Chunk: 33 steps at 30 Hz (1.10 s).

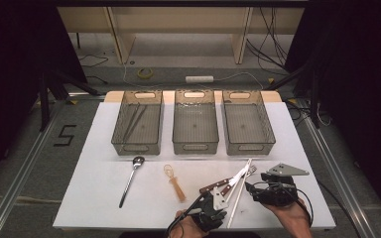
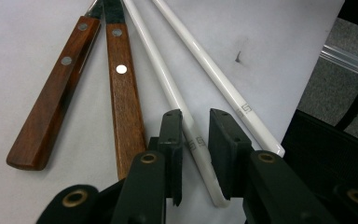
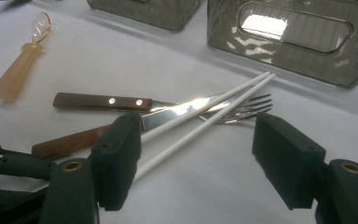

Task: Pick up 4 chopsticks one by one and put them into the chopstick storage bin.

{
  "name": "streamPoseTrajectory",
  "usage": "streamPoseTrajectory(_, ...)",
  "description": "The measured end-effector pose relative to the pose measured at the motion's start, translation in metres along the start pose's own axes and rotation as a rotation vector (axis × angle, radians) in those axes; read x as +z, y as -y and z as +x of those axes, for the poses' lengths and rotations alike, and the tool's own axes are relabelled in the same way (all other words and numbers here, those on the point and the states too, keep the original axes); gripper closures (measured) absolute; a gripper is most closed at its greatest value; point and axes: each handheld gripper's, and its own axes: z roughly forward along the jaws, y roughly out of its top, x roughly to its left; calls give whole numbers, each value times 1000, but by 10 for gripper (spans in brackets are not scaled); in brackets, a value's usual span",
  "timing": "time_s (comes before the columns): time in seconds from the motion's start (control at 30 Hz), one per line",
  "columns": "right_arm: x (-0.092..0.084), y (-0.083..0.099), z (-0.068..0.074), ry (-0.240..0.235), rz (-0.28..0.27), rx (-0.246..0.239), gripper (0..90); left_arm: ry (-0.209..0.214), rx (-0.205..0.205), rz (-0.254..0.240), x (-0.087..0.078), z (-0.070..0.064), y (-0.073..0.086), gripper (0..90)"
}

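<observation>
Two white chopsticks (image 1: pixel 239 187) lie crossed with a wood-handled knife (image 1: pixel 217 185) and a fork (image 1: pixel 251 170) near the table's front right. In the left gripper view, my left gripper (image 2: pixel 196 116) straddles the near end of the left chopstick (image 2: pixel 168 88). Its jaws stand narrow and open, with a sliver of gap on each side of the stick. The second chopstick (image 2: pixel 214 74) and two wooden handles (image 2: pixel 126 107) lie beside it. My right gripper (image 3: pixel 203 163) hovers wide open over the table just short of the fork tines (image 3: pixel 247 107), with nothing between its pads.
Three grey mesh bins (image 1: pixel 195 144) stand in a row at the back; the left bin (image 1: pixel 124 134) holds dark sticks. A metal spoon (image 1: pixel 131 178) and a small amber spoon (image 1: pixel 175 183) lie left of the pile. The table's front edge runs just below both hands.
</observation>
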Motion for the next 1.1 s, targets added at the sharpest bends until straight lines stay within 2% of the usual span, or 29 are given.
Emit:
streamPoseTrajectory(0.2,0,0,0,0,0,-2,337,-14,-8,-5,1,0,-1,747)
streamPoseTrajectory(0.57,1,0,0,-5,-1,-3,337,-36,-61,-25,1,4,0,794)
streamPoseTrajectory(1.1,3,1,0,-13,5,-7,336,-74,-114,-43,-2,12,0,824)
